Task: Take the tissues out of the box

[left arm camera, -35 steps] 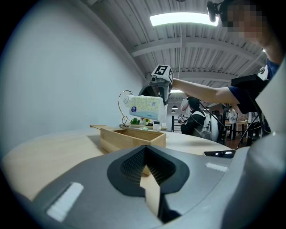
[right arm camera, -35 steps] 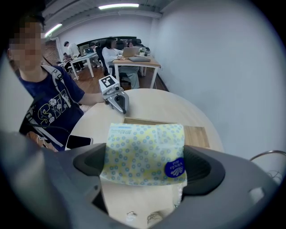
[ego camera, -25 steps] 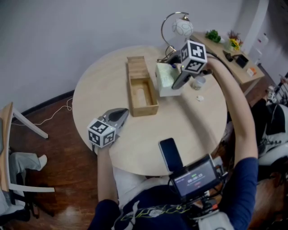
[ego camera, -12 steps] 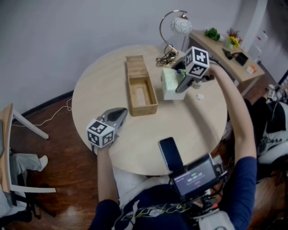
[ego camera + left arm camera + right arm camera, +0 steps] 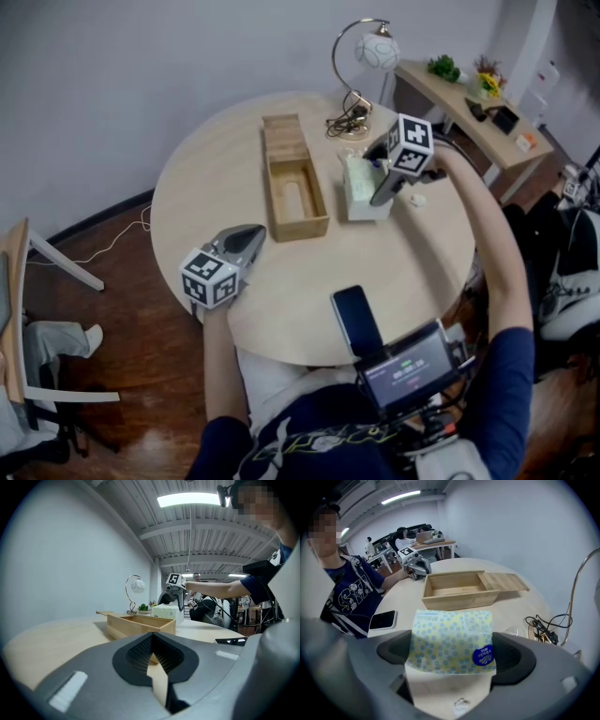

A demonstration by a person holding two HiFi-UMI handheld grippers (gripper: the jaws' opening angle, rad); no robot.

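Observation:
A pale green patterned tissue pack [image 5: 359, 184] [image 5: 451, 641] sits between the jaws of my right gripper [image 5: 377, 191] [image 5: 452, 665], which is shut on it. The pack is at table height just right of the open wooden box [image 5: 296, 195] [image 5: 457, 590]; I cannot tell whether it touches the table. The box's inside shows bare wood, and its lid [image 5: 284, 138] is slid to the far end. My left gripper [image 5: 249, 241] [image 5: 157, 667] rests shut and holding nothing near the front left edge of the round table [image 5: 206, 178].
A black phone [image 5: 354, 321] [image 5: 383, 619] lies near the table's front edge. A curved lamp [image 5: 370, 52] and cables [image 5: 347, 120] stand at the back. A small white scrap [image 5: 416, 201] lies right of the pack. A wooden chair [image 5: 19, 309] is on the floor to the left.
My right gripper has carried the tissue pack to the right and a little nearer, away from the wooden box's side. The left gripper has stayed put.

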